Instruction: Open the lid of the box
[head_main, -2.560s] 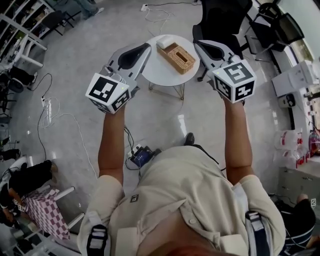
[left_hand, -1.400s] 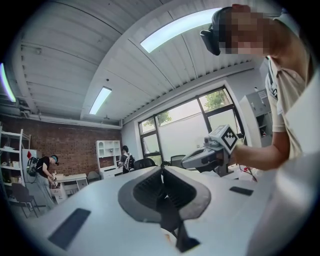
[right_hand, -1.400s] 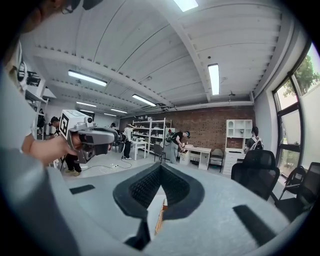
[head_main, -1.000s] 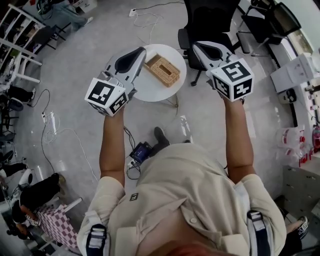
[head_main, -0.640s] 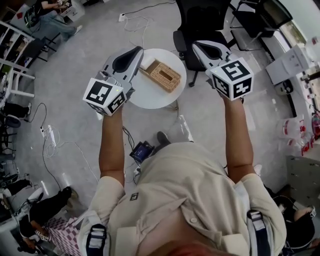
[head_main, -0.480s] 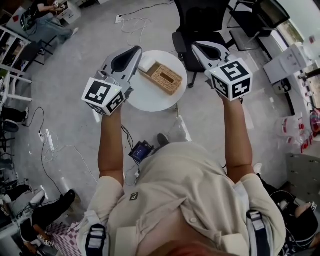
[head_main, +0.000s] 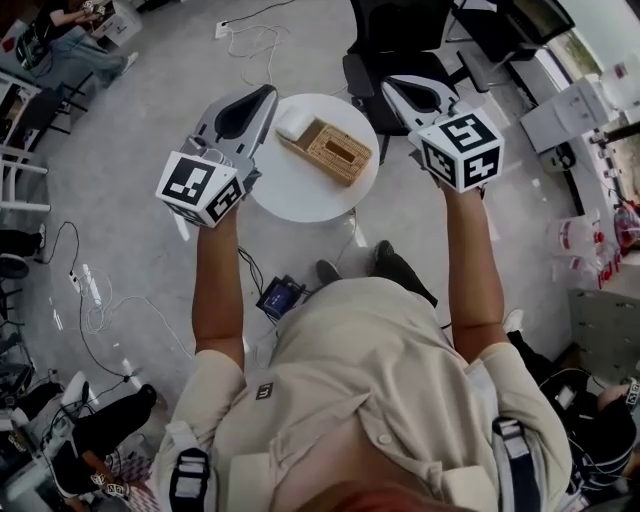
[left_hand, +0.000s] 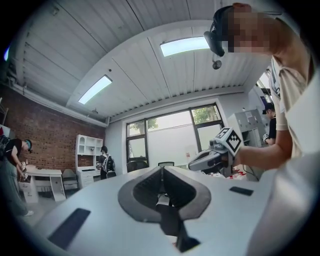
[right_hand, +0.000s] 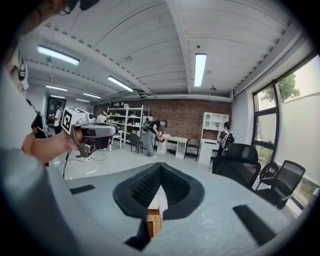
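Left gripper (head_main: 252, 100) and right gripper (head_main: 398, 88), jaws together and empty, flank the round table (head_main: 310, 190); the wicker box (head_main: 330, 150) sits lidded.

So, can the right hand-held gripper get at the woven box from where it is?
Probably yes: nothing sits on the woven box or between it and the right hand-held gripper, though its jaws are shut.

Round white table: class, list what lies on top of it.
On the round white table lie a woven box, its lid shut, and a small white object beside one end of it. The lid hides whatever is inside the box.
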